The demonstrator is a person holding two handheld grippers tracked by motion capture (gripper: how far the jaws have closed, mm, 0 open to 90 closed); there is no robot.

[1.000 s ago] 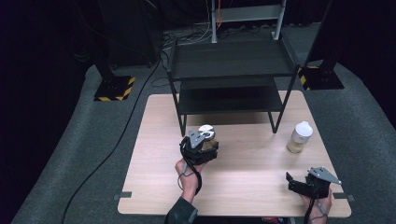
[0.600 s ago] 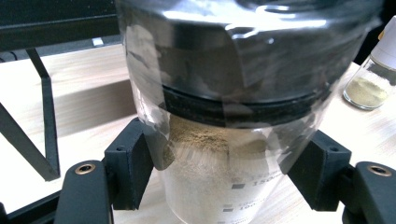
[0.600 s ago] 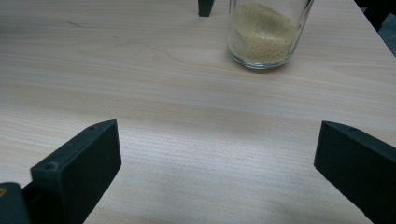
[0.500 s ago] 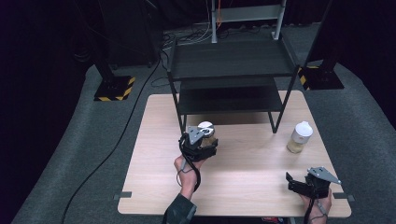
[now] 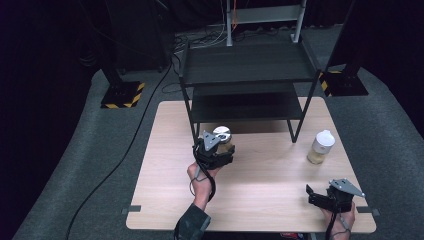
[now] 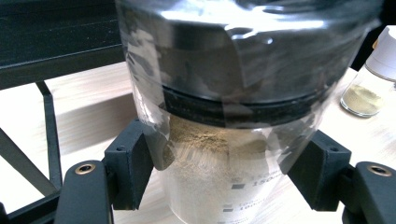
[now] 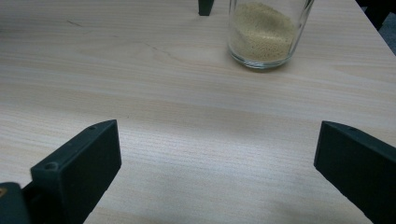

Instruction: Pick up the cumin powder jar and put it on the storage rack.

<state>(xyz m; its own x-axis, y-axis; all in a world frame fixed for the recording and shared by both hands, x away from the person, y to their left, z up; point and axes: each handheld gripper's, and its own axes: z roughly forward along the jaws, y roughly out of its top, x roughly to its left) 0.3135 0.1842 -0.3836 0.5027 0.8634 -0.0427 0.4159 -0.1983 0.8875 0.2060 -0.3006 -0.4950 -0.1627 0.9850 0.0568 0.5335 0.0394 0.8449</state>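
Observation:
My left gripper (image 5: pixel 216 151) is shut on a glass jar (image 5: pixel 223 137) with a shiny metal lid, just in front of the rack's left leg. In the left gripper view the jar (image 6: pixel 224 154) holds brownish powder, and both pads (image 6: pixel 133 168) press its sides below the dark lid rim. My right gripper (image 5: pixel 315 196) rests near the table's front right corner, its jaws wide open over bare wood (image 7: pixel 217 163). A second glass jar (image 5: pixel 321 146) with a white cap and yellowish grains (image 7: pixel 264 29) stands ahead of it, apart from both grippers.
A black two-tier metal rack (image 5: pixel 247 65) stands on the back half of the wooden table (image 5: pixel 260 185); its legs come down near both jars. A black cable (image 5: pixel 130 145) runs over the grey floor at the left.
The left gripper has carried the metal-lidded jar a little farther from the person, toward the rack. The right gripper has stayed put and open.

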